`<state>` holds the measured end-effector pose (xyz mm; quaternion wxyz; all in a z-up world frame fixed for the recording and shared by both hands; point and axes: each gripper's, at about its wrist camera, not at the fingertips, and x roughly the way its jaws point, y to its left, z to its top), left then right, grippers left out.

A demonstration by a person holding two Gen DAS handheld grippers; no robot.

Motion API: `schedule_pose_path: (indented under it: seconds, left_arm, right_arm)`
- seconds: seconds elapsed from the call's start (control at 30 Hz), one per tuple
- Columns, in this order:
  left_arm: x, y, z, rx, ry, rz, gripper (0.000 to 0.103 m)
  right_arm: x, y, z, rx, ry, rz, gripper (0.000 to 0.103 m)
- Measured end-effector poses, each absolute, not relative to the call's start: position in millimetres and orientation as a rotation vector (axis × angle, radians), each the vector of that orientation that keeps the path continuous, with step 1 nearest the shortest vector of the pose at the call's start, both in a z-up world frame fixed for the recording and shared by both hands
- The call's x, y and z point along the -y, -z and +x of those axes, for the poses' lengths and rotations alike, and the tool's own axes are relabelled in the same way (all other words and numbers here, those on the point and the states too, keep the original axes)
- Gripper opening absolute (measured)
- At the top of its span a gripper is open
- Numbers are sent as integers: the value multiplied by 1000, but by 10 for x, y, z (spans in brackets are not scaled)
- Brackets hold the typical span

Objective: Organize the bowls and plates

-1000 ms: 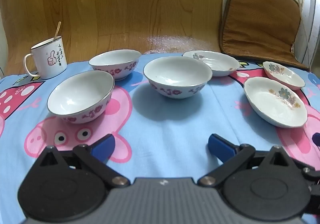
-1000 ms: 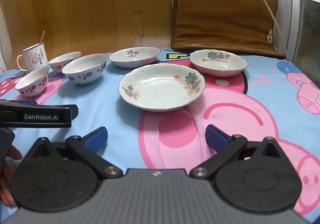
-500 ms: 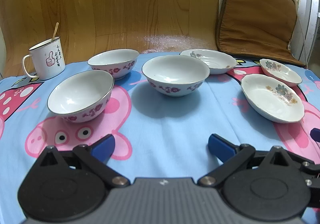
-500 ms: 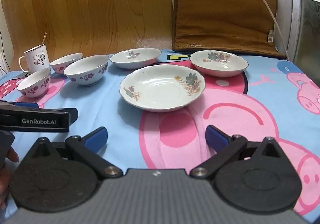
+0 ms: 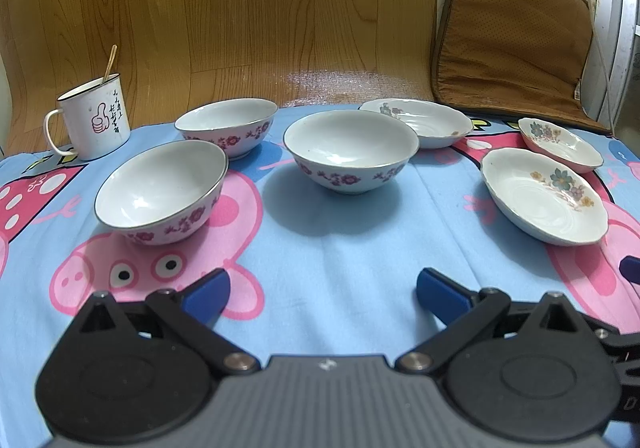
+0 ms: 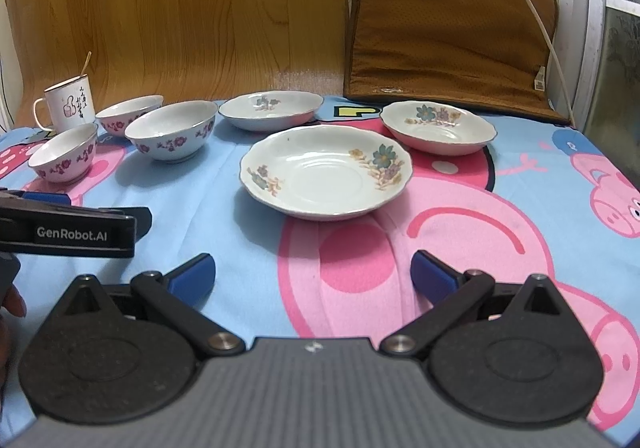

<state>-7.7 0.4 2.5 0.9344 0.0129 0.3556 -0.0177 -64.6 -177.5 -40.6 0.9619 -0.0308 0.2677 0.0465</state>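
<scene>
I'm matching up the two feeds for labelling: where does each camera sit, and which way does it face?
Left wrist: sits on the left hand-held gripper, open, facing the wooden back wall over three bowls, nearest the middle bowl; only its own blue-tipped fingers show.
Right wrist: sits on the right hand-held gripper, open, facing the same way, aimed at the near plate; its fingers show, plus the left hand-held gripper and a fingertip at left.
Shared: all bowls and plates, the mug, the brown cushion.
</scene>
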Motion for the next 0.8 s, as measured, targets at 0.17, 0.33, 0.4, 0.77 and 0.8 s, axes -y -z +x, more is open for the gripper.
schedule_pose_path:
  seconds: [0.17,0.33,0.4,0.77,0.8]
  left_arm:
    - [-8,-23,-79,-727,37,26,103]
    - [-10,-23,-79,-727,38,26,103]
    - [-11,-23,-80,-727,38,26,103]
    - [-15,-23,-81,-726,39,26,103]
    - [-15,-23,-81,-726,39,26,103]
  right_arm:
    - [1772,404,-646,-543,-94,-64,103]
    - [1777,404,-647,-543,-94,-64,103]
    - [1779,403,-649,-542,-96,-62,103]
    - [1785,398,-647,-541,-97,-61,103]
    - [1785,399,-647,-541,-97,-62,103]
